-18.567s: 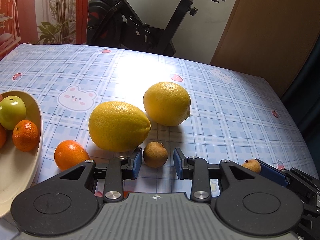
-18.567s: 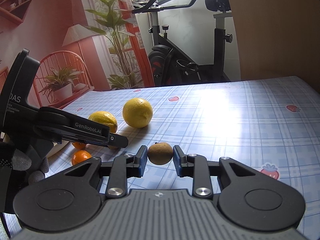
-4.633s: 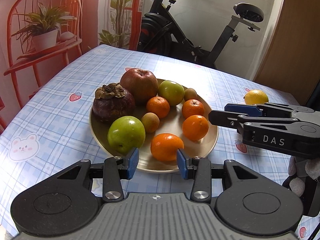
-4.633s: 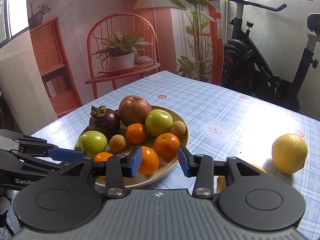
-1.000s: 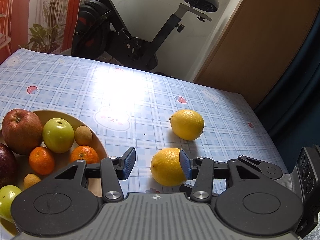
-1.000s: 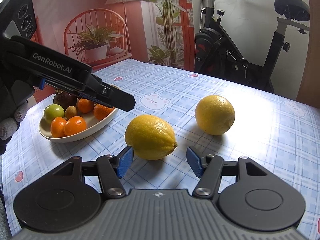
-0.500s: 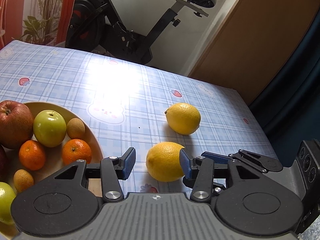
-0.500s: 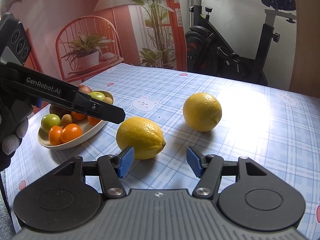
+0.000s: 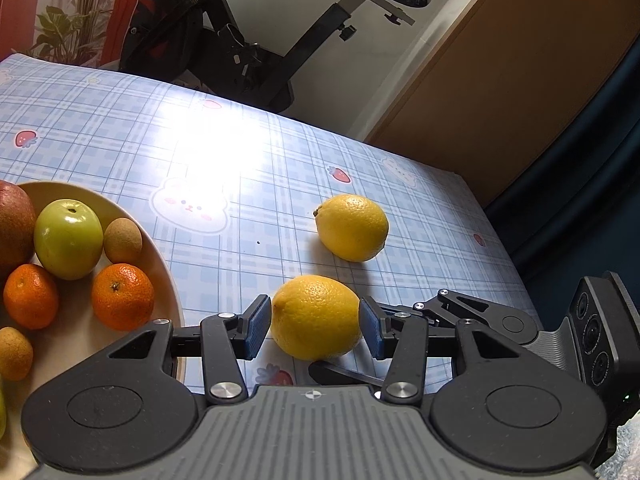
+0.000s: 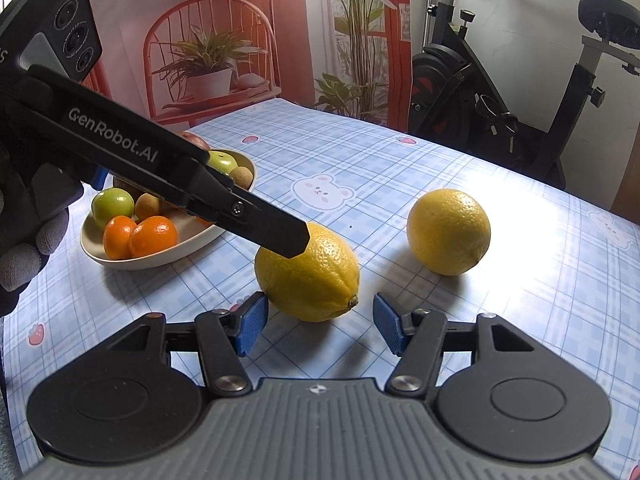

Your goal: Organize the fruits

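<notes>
Left gripper (image 9: pixel 316 326): black linkage arms showing silver screws, blue ribbed pads, grey ridged body, "GenRobot.AI" lettering. Right gripper (image 10: pixel 320 322): matching build. Grey knit glove (image 10: pixel 24 252) showing at 9 o'clock.

Light: bright daylight, coming from the far side of the table.
Glare: a blown-out white patch on the tablecloth (image 9: pixel 224 148), also at right in the right wrist view (image 10: pixel 560 240).
Shadows: soft, falling toward the camera under each lemon (image 10: pixel 308 272).
Focus: sharp throughout, no motion blur.
Distortion: strong fisheye bending, dark corners.
</notes>
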### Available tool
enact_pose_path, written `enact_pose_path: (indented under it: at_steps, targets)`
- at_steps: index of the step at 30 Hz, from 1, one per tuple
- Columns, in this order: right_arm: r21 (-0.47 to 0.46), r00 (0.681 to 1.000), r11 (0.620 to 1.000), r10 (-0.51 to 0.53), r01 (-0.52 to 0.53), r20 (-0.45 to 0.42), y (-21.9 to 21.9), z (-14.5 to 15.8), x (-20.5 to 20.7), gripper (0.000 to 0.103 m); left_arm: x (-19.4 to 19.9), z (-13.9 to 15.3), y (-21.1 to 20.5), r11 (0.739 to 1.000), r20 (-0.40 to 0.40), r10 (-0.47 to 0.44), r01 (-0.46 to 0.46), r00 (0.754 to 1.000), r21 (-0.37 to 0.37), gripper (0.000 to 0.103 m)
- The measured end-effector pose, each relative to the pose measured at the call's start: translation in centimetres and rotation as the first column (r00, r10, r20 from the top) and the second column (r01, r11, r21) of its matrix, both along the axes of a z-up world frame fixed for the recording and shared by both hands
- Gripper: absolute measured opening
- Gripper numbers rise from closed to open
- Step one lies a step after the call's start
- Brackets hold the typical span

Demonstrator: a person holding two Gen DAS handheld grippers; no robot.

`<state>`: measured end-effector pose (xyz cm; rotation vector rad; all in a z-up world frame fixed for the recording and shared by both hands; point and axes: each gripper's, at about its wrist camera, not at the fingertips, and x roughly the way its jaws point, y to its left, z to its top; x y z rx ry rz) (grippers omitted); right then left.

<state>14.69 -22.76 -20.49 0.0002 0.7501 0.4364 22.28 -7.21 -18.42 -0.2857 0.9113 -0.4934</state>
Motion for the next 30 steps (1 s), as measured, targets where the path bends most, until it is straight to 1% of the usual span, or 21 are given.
enact_pose_path:
  at_steps: [3,8,10,12,22,26,30]
  targets:
    - [0.004,1.0,1.0,0.009,-0.009,-0.003,0.2,-0.1,0.2,0.055,0.2,-0.2,0.2,1.0,-0.01,0.006,-0.006,1.0,0.0,0.05]
    - [0.013,1.0,1.0,0.006,-0.006,0.005,0.1,-0.2,0.3,0.055,0.5,-0.5,0.5,1.0,-0.028,0.003,-0.004,1.0,-0.019,0.05]
    - [0.008,1.0,1.0,0.004,-0.004,0.011,0.2,-0.2,0.3,0.058,0.6,-0.5,0.4,1.0,-0.032,-0.003,0.002,0.999,-0.023,0.05]
    - [0.01,1.0,1.0,0.006,-0.006,0.01,0.3,-0.2,0.4,0.059,0.8,-0.7,0.1,1.0,-0.033,-0.006,0.006,0.999,-0.021,0.05]
    - [0.026,1.0,1.0,-0.003,0.003,0.004,0.3,-0.3,0.3,0.058,0.9,-1.1,0.0,0.999,-0.033,-0.039,0.037,0.999,-0.036,0.05]
    - [0.04,1.0,0.999,-0.014,0.013,0.018,0.4,0.2,-0.2,0.057,0.2,-0.3,0.2,0.999,-0.015,-0.047,0.046,0.999,-0.023,0.05]
    - [0.04,0.999,0.999,-0.001,0.0,0.041,1.2,1.2,-0.5,0.057,-0.5,0.8,1.0,0.999,0.001,-0.039,0.039,0.999,-0.021,0.05]
